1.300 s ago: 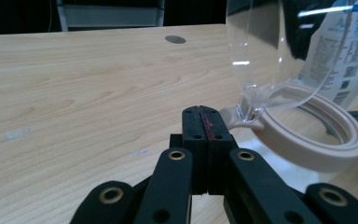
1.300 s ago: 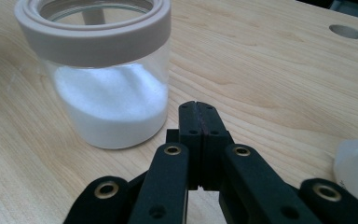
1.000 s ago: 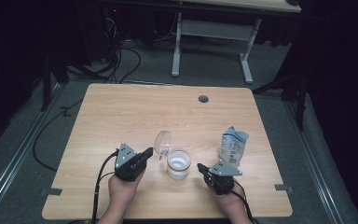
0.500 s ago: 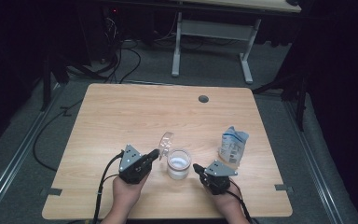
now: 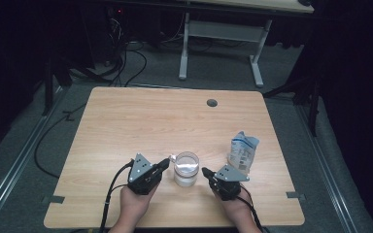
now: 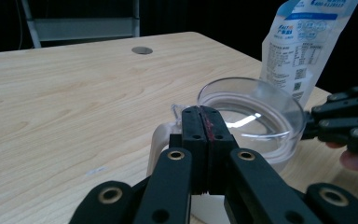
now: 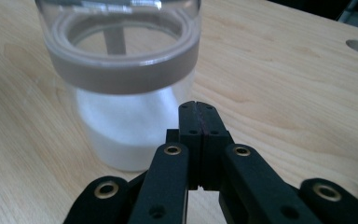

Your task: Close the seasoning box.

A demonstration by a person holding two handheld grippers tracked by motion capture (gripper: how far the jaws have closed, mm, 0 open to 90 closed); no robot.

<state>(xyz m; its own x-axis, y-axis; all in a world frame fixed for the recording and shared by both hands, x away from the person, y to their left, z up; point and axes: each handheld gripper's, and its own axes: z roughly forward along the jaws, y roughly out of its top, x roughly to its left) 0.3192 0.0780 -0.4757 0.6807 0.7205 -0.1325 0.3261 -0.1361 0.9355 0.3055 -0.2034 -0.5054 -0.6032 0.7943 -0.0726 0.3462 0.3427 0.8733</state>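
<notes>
Black gripper (image 5: 166,164), grey triangular plate

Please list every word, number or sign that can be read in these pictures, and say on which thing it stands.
Pouch: blue and white, with printed lines and square codes, but every word is too small and blurred to read.
Jar: no text.
Left gripper, right gripper, table: no text.

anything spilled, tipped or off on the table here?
Nothing stands out. The clear jar stands upright with its lid closed and white powder inside; no spill shows on the table. The pouch stands upright to its right. Both grippers, left and right, are shut beside the jar.
</notes>
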